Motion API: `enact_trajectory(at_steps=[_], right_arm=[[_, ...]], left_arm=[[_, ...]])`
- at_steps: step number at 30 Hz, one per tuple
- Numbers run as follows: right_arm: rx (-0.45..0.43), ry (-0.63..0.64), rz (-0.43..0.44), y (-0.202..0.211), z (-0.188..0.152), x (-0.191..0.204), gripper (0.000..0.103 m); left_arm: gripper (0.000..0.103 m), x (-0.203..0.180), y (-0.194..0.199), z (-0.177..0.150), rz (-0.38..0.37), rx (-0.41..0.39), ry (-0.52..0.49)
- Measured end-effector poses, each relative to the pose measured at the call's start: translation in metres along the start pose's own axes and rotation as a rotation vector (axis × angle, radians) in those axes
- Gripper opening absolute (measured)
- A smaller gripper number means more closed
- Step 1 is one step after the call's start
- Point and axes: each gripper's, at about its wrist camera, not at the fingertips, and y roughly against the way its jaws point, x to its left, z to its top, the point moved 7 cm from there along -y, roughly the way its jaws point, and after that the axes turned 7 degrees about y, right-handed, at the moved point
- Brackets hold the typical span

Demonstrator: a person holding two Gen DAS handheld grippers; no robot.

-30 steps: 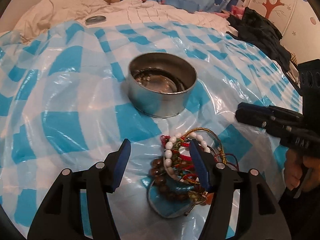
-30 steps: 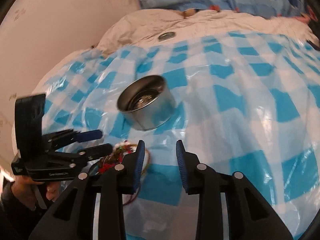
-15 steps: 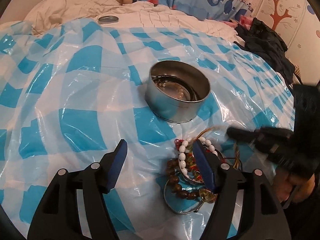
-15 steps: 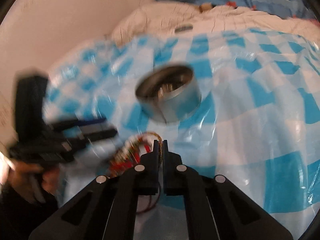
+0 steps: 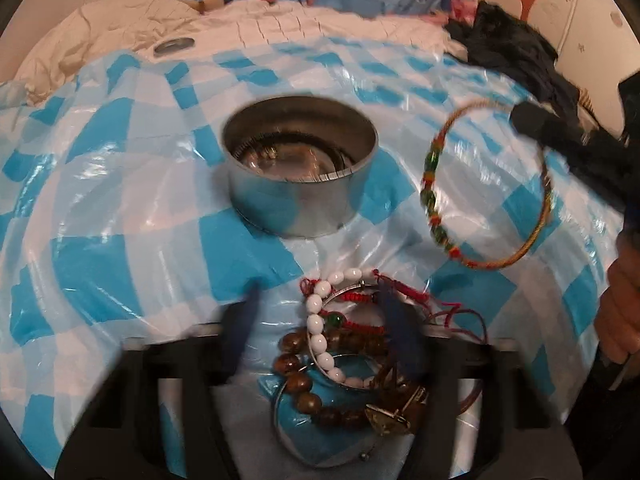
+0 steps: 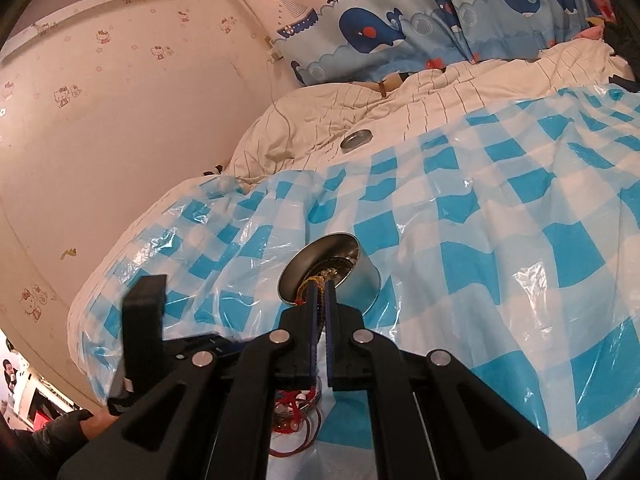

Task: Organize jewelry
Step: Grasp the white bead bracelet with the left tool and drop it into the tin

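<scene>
Metal tin [image 5: 300, 168], round and open-topped, sits on the blue-and-white checked plastic sheet [image 5: 120, 208] spread over the bed, with something dark and coiled lying inside it. Right gripper [image 6: 320, 292] is closed tight, its blue-padded fingers [image 6: 311, 320] pinching a thin woven bracelet [image 5: 486, 184]; from the left wrist view that bracelet hangs in the air at about 2 o'clock from the tin, clear of the sheet, a gold-coloured cord loop with green and orange beads down one side. From the right wrist view the pinched cord [image 6: 316, 280] lines up right in front of the tin [image 6: 330, 270]; can't tell if it is over the rim or short of it. Left gripper [image 5: 320, 316] is blurred, fingers spread wide, holding nothing, parked over the jewelry pile [image 5: 352, 344] at 6 o'clock from the tin. Pile stays on the sheet: white bead bracelet [image 5: 320, 332], brown wooden bead bracelet [image 5: 304, 384], red cord strands [image 5: 360, 300], a plain metal bangle [image 5: 288, 432] and a brass-coloured charm [image 5: 392, 420], all tangled and overlapping. Small round lid [image 5: 174, 45] lies on the cream quilt [image 5: 280, 28] at 11 o'clock, well apart from the tin. Whale-print curtain [image 6: 400, 28] behind the bed; dark clothes [image 5: 516, 52] heaped at 1 o'clock. Person's hand [image 5: 618, 312] shows at the right edge.
</scene>
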Motion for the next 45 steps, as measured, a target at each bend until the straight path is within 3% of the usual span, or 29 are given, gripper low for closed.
enact_trajectory(at_steps=[4, 12, 16, 25, 30, 35, 39, 41, 43, 45], right_arm=[[-0.002, -0.005, 0.000, 0.002, -0.002, -0.001, 0.004], [-0.003, 0.003, 0.000, 0.001, -0.001, 0.000, 0.004], [-0.002, 0.014, -0.003, 0.001, 0.000, 0.002, 0.004], [-0.059, 0.043, 0.003, 0.009, 0.012, 0.009, 0.004], [-0.088, 0.058, 0.001, -0.001, 0.033, 0.013, 0.004], [-0.092, 0.064, -0.004, -0.022, 0.050, 0.012, 0.004], [-0.062, 0.055, 0.019, -0.049, 0.056, 0.014, 0.004], [-0.022, 0.076, -0.021, -0.069, 0.054, 0.011, 0.005], [0.076, 0.095, -0.087, -0.091, 0.043, 0.002, 0.021], [0.100, 0.051, -0.129, -0.088, 0.035, -0.011, 0.026]], left_arm=[[0.009, -0.006, 0.006, -0.002, -0.005, 0.016, -0.045], [0.006, -0.009, 0.056, 0.017, -0.144, -0.027, -0.042], [0.006, -0.014, 0.069, 0.022, -0.133, -0.030, -0.110], [0.006, -0.010, 0.098, 0.065, -0.230, -0.149, -0.002], [0.006, -0.003, 0.077, 0.091, -0.273, -0.200, 0.124], [0.014, 0.028, 0.032, 0.100, -0.154, -0.169, 0.270], [0.038, 0.040, 0.043, 0.096, -0.103, -0.205, 0.291], [0.043, 0.045, 0.051, 0.092, -0.087, -0.219, 0.292], [0.046, 0.047, 0.054, 0.082, -0.077, -0.192, 0.275], [0.048, 0.043, 0.050, 0.068, -0.071, -0.139, 0.229]])
